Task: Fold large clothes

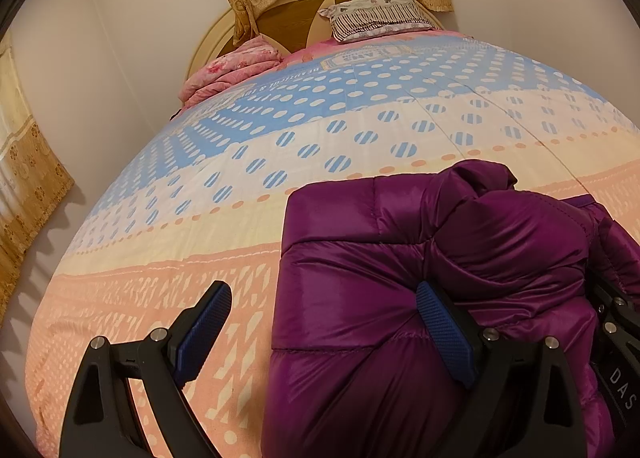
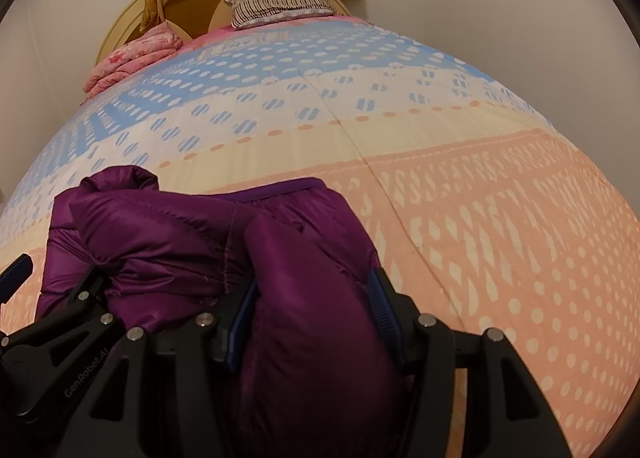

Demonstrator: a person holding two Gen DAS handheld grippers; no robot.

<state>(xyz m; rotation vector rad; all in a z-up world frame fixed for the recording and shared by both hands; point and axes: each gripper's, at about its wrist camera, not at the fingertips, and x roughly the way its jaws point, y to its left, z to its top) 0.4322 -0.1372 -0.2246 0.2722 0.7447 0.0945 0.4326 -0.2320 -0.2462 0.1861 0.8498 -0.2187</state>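
Jacket [image 1: 400, 278]: purple quilted down garment, already gathered into a thick bundle, lying on the bed [image 1: 160, 258] at the foot end, on the peach band of the patterned bedspread. From the left wrist view it fills the 3 to 6 o'clock sector; from the right wrist view it sits from 9 o'clock through to 6 o'clock.

Left gripper [image 1: 324, 322]: my fingers stand wide apart. One finger [image 1: 444, 330] presses its blue pad into the left flank of the bundle, dimpling the shell; the other hangs over bare bedspread, touching no fabric that I can see. Nothing is clamped. I read this as a steadying push, so that the puffy fill does not spring sideways.

Right gripper [image 2: 316, 322]: my fingers are about half open and straddle a fat roll of the jacket, one pad on either side. The fabric bulges between them and the pads appear to bear on it, so I log this as a hold on the folded layer. The down is so bulky that the fingers cannot close further.

The right gripper's body also shows at the 4 o'clock edge of the left view, so both tools work the same end of the bundle.

Far end of bed, 12 o'clock: striped pillow [image 1: 376, 14] and folded pink quilt [image 1: 232, 70] against the headboard [image 1: 212, 34], well apart from the work.

Judgement: the fold is far along; compacting and squaring remain. Risk: the slick shell may slip from the pads and the bundle reopen.
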